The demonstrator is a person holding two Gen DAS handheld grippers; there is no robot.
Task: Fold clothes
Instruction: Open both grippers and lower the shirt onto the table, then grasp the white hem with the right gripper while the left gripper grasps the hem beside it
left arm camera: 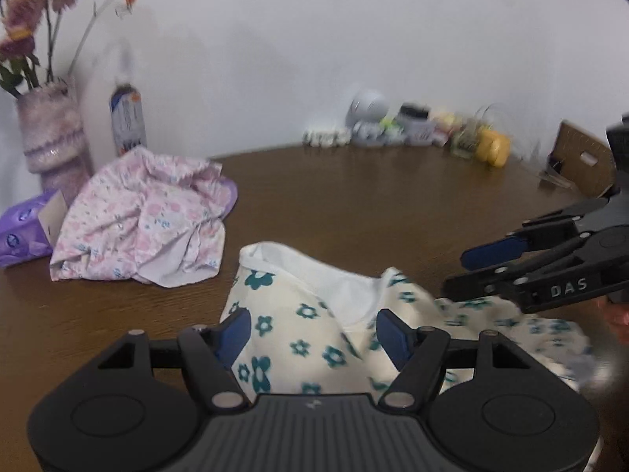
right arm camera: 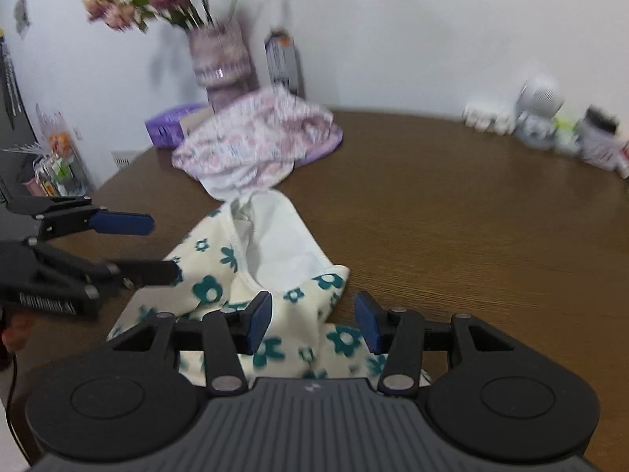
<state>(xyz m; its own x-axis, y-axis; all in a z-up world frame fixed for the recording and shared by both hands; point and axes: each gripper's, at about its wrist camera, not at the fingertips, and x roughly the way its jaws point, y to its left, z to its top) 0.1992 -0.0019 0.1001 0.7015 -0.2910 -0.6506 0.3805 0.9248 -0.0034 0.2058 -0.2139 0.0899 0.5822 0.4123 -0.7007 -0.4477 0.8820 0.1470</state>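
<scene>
A cream garment with teal flowers (left arm camera: 283, 314) (right arm camera: 212, 287) lies crumpled on the brown table (left arm camera: 373, 196), its white inside showing at the top. My left gripper (left arm camera: 312, 332) (right arm camera: 161, 247) hovers over the garment's near part, open, its blue pads clear of the cloth. My right gripper (right arm camera: 312, 314) (left arm camera: 458, 273) is open too, above the garment's right end, with cloth below the gap but not pinched. A pink floral garment (left arm camera: 145, 216) (right arm camera: 251, 137) sits in a loose heap farther back on the left.
Behind the pink heap stand a purple vase of flowers (left arm camera: 51, 137), a bottle (left arm camera: 127, 122) and a purple tissue pack (left arm camera: 23, 228). Small ornaments and jars (left arm camera: 412, 126) line the wall at the back right. A cardboard box (left arm camera: 582, 157) sits at the far right.
</scene>
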